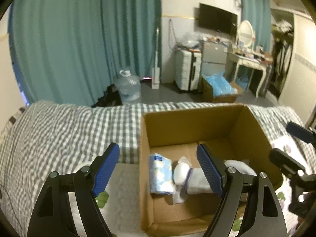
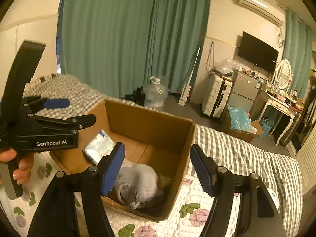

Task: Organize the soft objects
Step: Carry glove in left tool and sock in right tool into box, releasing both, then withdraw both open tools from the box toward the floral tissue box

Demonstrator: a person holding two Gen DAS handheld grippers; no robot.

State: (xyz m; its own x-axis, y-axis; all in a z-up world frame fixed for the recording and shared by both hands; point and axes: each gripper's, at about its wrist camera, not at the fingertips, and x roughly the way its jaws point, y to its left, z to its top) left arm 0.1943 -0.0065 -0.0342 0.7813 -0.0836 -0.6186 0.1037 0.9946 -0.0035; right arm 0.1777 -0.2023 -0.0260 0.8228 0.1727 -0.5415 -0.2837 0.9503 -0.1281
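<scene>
An open cardboard box [image 1: 189,122] stands on the bed; it also shows in the right wrist view [image 2: 150,124]. Inside lie a blue-and-white tissue pack [image 1: 161,174], also seen from the right [image 2: 98,146], and a bundled white sock [image 1: 189,175] that looks grey in the right wrist view [image 2: 138,183]. My left gripper [image 1: 158,169] is open and empty above the box's near left wall. My right gripper [image 2: 157,169] is open and empty above the box's near right corner. The left gripper shows at the left in the right wrist view [image 2: 65,110], the right one at the right edge in the left wrist view [image 1: 288,144].
The bed has a grey checked cover [image 1: 69,126] and a floral quilt [image 2: 189,213] under the box. On the floor beyond stand a water jug [image 1: 128,86], a white suitcase [image 1: 188,71], a box of blue bags [image 1: 221,86] and a dressing table [image 1: 250,61].
</scene>
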